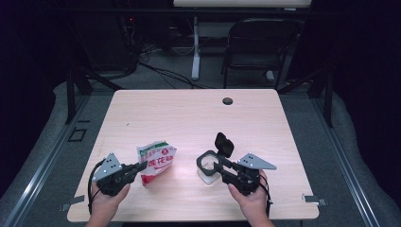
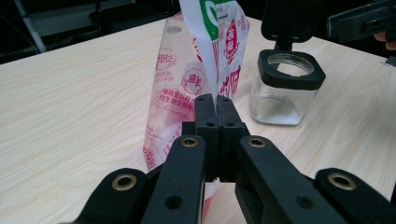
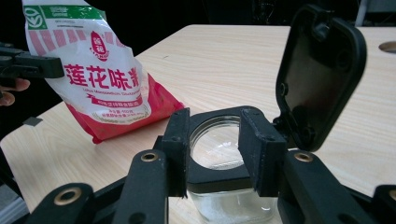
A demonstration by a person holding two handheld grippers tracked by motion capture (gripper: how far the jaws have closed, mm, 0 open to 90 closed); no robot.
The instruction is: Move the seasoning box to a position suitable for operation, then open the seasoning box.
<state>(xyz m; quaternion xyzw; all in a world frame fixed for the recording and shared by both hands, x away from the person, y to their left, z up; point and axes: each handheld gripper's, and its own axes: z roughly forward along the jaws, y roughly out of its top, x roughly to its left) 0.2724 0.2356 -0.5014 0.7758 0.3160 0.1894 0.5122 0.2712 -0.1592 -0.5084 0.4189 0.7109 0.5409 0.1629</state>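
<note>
High view: the left gripper [image 1: 140,166] pinches the near edge of a red-and-white seasoning bag [image 1: 156,161], which stands on the wooden table [image 1: 189,118] left of centre. The right gripper [image 1: 218,165] clasps a small glass jar [image 1: 207,165] with a black collar, its hinged lid [image 1: 224,144] flipped up; the jar sits right of centre, near the bag but apart from it. Left gripper view: jaws fully closed on the bag's thin side seam [image 2: 209,60]; the jar [image 2: 285,88] stands beyond, to the right. Right gripper view: jaws part-way closed, pads pressed against the jar's collar [image 3: 219,140] on both sides; white grains lie in the jar; the bag [image 3: 100,79] leans at left.
</note>
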